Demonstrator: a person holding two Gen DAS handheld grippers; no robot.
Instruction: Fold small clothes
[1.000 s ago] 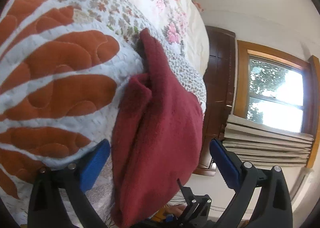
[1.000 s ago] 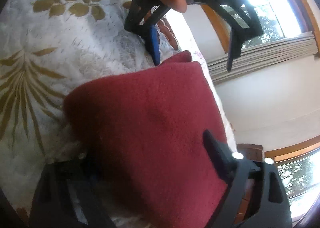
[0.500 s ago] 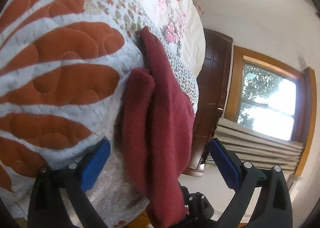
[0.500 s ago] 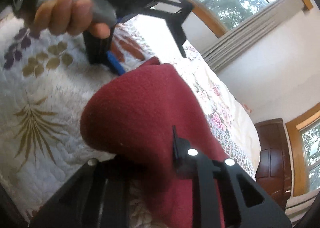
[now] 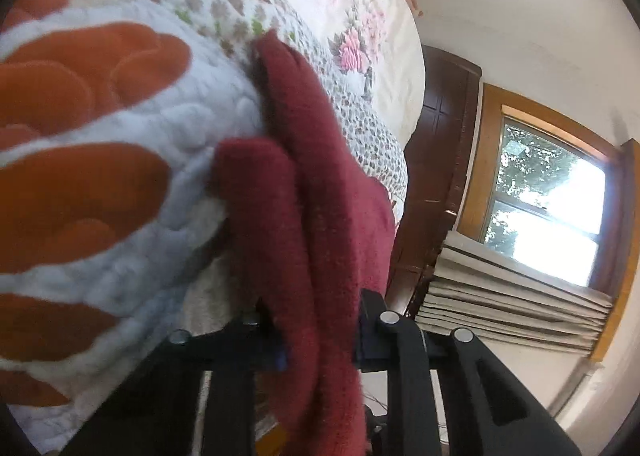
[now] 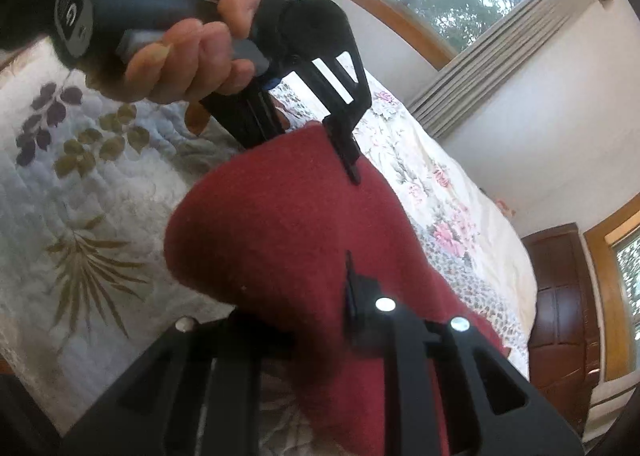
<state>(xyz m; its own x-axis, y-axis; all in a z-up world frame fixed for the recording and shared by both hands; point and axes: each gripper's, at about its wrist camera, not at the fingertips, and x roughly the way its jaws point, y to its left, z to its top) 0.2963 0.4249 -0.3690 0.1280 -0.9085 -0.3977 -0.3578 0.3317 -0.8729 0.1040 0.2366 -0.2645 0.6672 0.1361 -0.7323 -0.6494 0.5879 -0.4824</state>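
My left gripper (image 5: 320, 340) is clamped tight on the dark red fleece garment (image 5: 320, 216), and my right gripper (image 6: 320, 320) pinches the same cloth at another edge, lifting it just above the floral quilt (image 5: 120, 136) on the bed. In the right wrist view, a hand (image 6: 192, 52) grips the left gripper's handle.

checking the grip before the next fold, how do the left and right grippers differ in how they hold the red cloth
The left gripper pinches a narrow, bunched edge of the red cloth; the right gripper clamps a broad, smooth fold. In the right wrist view the left gripper holds the far, upper end, the right gripper the near end. Both are shut on the cloth.
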